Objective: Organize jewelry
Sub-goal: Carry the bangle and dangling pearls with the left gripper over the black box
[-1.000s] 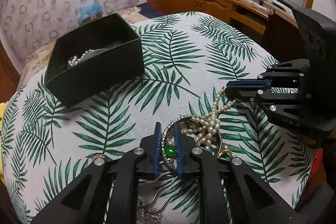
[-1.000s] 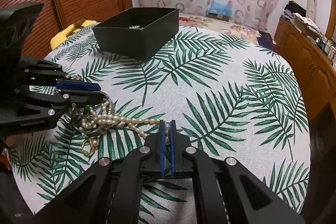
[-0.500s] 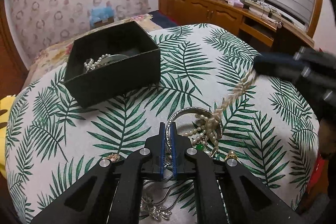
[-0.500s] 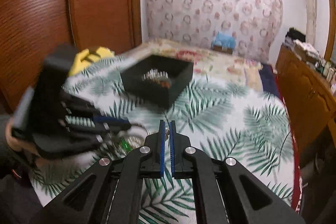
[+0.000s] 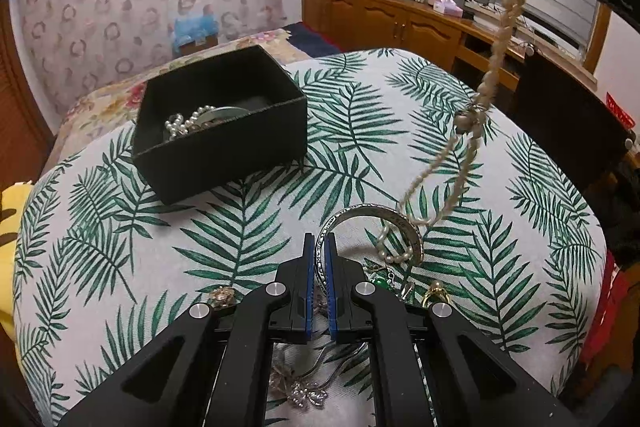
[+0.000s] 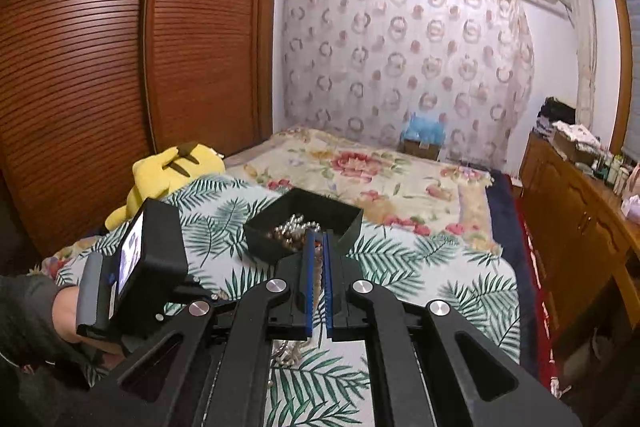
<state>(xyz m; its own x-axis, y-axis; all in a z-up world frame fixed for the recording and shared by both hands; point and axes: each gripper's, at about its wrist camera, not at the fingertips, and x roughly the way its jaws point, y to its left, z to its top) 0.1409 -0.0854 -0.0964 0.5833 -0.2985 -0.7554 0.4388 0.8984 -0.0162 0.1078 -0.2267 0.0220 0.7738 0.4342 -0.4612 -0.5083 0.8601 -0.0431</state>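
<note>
The right gripper (image 6: 317, 283), fingers clamped on the pearl necklace (image 5: 490, 83), has lifted it high, its tail snagged around the silver bangle (image 5: 372, 223) pinched by the left gripper (image 5: 319, 283), short of the black box (image 5: 224, 143) beyond.

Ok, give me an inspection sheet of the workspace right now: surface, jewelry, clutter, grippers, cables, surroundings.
Surface: leaf-print cloth over a rounded table.
Job's things: pearl necklace hangs from above, lower end tangled around the silver bangle; black box already holds pearls.
Clutter: gold ring, green-stone piece, flower brooch, silver brooch loose on the cloth.
Grippers: left gripper shut on the silver bangle; right gripper shut on the pearl necklace, raised.
Cables: nothing seen.
Surroundings: bed, yellow plush toy, wooden wardrobe, dresser.
</note>
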